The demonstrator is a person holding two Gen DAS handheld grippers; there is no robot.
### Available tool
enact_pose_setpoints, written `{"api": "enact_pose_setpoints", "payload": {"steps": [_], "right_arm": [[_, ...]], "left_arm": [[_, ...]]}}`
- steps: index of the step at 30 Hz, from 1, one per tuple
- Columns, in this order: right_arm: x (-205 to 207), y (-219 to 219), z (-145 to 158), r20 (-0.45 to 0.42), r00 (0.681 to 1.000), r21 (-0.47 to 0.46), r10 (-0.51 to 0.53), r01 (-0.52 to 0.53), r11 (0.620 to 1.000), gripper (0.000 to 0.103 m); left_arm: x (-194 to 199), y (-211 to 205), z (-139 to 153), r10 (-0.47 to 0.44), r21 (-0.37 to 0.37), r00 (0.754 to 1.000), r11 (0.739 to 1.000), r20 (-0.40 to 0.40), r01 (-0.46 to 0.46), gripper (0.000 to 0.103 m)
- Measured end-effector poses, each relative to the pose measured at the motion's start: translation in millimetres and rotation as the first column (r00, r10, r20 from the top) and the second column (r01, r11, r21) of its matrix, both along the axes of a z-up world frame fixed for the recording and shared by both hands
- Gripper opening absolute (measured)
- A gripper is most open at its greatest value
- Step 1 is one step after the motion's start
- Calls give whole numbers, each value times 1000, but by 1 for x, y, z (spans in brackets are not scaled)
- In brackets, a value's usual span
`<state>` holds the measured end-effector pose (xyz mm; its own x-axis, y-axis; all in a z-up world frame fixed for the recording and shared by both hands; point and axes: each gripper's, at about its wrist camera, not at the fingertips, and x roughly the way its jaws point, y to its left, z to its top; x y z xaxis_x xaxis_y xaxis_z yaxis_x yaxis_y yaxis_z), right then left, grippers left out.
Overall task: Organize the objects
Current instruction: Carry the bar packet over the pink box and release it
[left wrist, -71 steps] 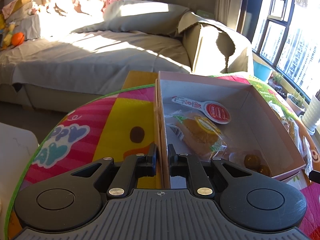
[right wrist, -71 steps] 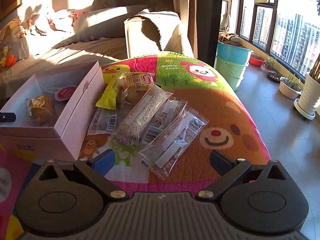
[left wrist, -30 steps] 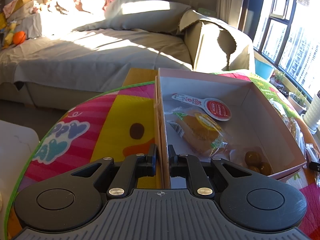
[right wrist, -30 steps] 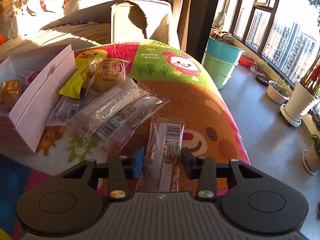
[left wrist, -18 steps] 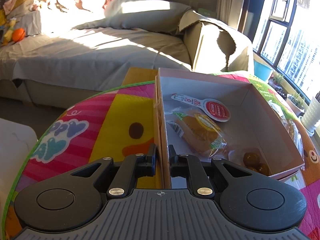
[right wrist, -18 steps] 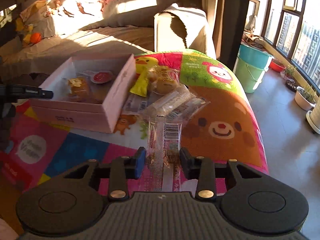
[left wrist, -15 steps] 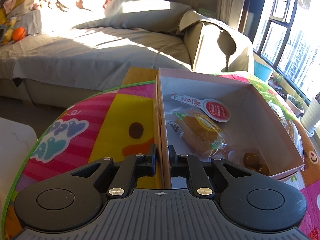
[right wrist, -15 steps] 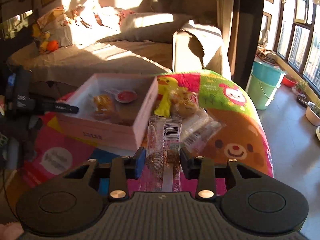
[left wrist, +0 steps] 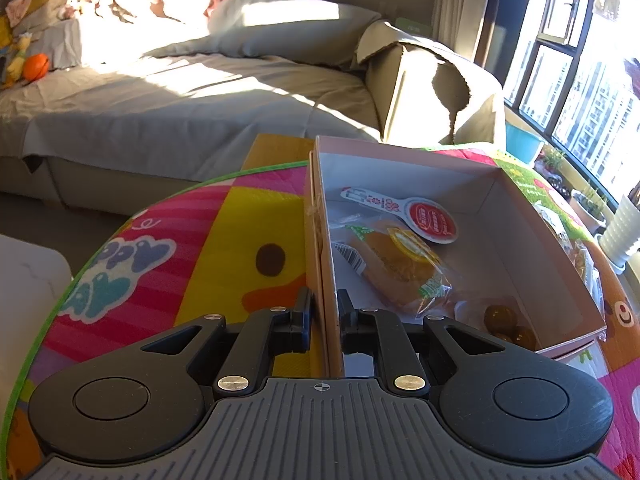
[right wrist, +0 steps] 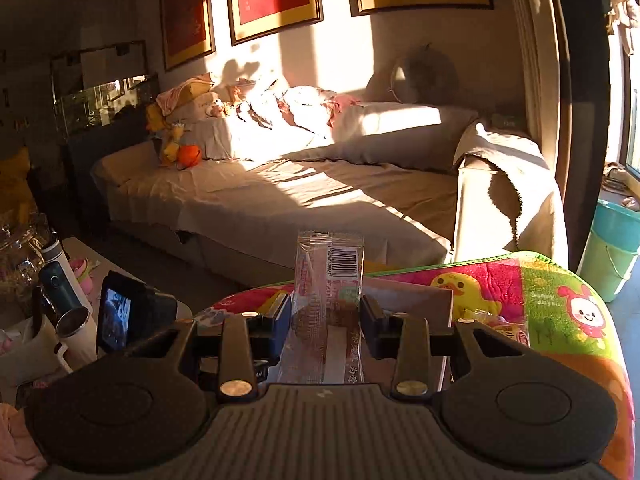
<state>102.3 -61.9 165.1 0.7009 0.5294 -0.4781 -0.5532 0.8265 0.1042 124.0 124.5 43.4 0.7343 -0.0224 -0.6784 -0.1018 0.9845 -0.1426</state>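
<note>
Between the right gripper's (right wrist: 325, 322) pads a light, crinkly snack packet (right wrist: 326, 304) is clamped mid-length; the box wall (left wrist: 326, 280) is pinched by the left gripper (left wrist: 323, 318).

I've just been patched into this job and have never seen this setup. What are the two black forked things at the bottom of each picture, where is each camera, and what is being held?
No robot here: a person carries a handheld claw in each hand, and each picture comes from a fisheye camera on one claw, looking along its fingers. In the left view, the left claw is shut on the side wall of the pink box, which sits on a colourful play mat. Inside lie a wrapped cake, a red-capped packet and some brown sweets. In the right view, the right claw grips a clear snack packet standing up between its fingers, above the mat, with a sofa behind.
</note>
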Motion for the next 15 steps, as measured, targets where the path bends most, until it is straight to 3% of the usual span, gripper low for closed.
{"api": "enact_pose_setpoints", "payload": {"steps": [4, 8, 15], "right_arm": [[30, 18, -13, -25, 999, -27, -35, 34, 999, 37], [44, 21, -30, -60, 996, -40, -62, 60, 997, 50], [44, -18, -38, -54, 988, -50, -143, 140, 989, 64]], "left_arm": [[0, -1, 0, -2, -3, 1000, 1000, 1, 2, 15], [0, -1, 0, -5, -4, 1000, 1000, 0, 5, 15], [0, -1, -1, -9, -1, 1000, 1000, 4, 9, 15]]}}
